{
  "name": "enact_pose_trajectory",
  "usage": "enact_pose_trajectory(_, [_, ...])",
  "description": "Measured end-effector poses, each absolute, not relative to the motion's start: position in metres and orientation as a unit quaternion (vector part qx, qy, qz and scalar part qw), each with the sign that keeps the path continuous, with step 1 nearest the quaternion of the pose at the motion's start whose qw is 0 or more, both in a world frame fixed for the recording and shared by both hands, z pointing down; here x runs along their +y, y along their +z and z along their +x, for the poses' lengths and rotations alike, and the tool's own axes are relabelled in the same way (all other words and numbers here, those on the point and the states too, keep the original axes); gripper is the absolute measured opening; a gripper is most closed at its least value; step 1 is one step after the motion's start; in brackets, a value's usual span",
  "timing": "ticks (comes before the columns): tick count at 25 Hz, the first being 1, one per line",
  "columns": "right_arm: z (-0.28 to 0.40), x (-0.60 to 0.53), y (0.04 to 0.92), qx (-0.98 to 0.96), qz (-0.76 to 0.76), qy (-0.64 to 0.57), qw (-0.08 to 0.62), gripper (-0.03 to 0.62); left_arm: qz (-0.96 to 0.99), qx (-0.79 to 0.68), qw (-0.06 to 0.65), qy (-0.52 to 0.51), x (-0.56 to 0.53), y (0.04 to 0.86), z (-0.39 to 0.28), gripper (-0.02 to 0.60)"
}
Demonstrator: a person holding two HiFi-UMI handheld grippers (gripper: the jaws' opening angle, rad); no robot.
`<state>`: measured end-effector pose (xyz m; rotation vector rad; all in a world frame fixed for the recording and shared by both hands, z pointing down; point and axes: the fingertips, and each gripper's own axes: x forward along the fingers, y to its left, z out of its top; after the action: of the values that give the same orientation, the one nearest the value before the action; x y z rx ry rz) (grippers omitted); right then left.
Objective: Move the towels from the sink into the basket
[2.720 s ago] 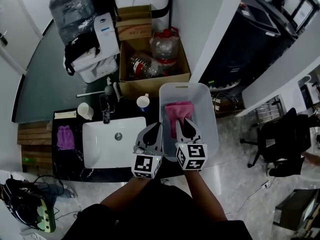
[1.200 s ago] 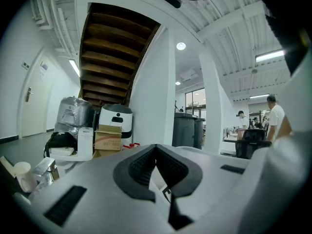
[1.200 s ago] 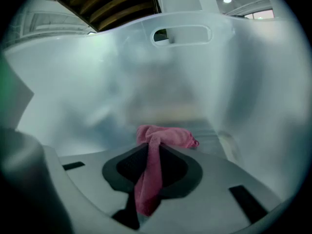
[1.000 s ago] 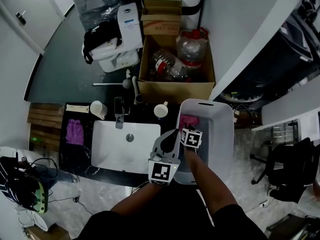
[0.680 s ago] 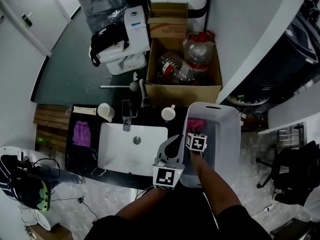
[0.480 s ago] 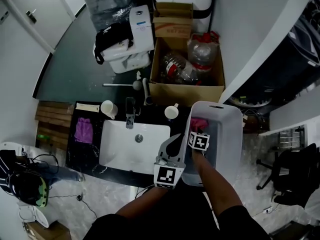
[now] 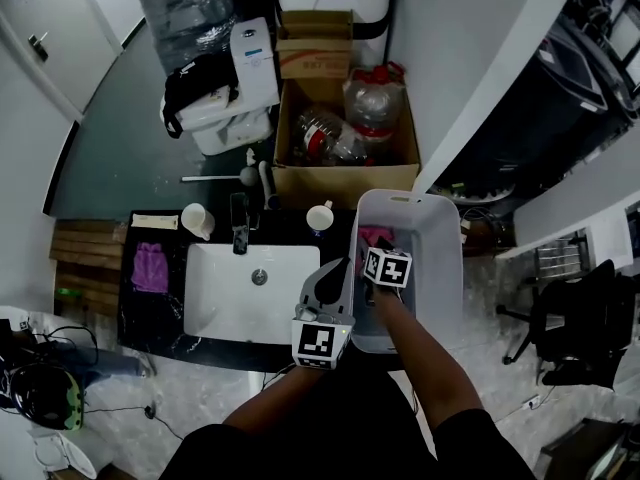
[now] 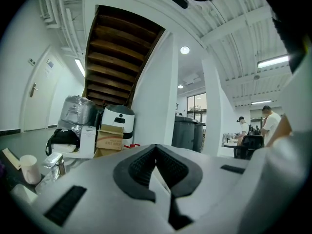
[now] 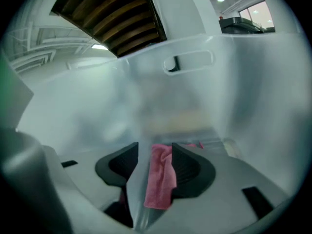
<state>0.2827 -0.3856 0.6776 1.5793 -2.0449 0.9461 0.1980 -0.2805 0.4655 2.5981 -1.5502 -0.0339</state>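
A cardboard box point(image 7: 345, 174) holding large plastic bottles point(image 7: 372, 98) stands on the floor beyond the dark table point(image 7: 150, 314), which carries a faucet point(image 7: 239, 230) with one white cup point(image 7: 196, 220) to its left and another cup point(image 7: 319, 215) to its right, while a black office chair point(image 7: 575, 313) sits well off to the right.

My head camera looks steeply down from well above on the sink point(image 7: 225, 303), the basket point(image 7: 446, 268) and both tongs. The camera on my left gripper point(image 7: 337, 270) faces level along its jaws, over the counter, toward the cardboard box point(image 8: 109, 138) that the head view shares. The camera on my right gripper point(image 7: 372, 253) sits close inside the basket, facing its far wall.
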Motion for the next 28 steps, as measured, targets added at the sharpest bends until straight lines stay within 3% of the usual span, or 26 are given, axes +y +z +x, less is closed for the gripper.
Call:
enact_pose_trajectory(11, [0.277,-0.351,0.594,-0.751,0.582,0.293,0.112,0.212,0.877,-0.476,0.057,-0.027,-0.262,0.461,0.19,0.011])
enact_pose_trajectory(17, [0.282,-0.329,0.534,-0.766,0.599,0.218,0.08,0.178,0.893,-0.446,0.051,-0.027,-0.256,0.464,0.201,0.011])
enact_pose_trajectory(28, [0.292,-0.245,0.463,-0.795,0.592,0.13,0.038,0.04,0.881,-0.47,0.04,-0.03,-0.214,0.451,0.208,0.011])
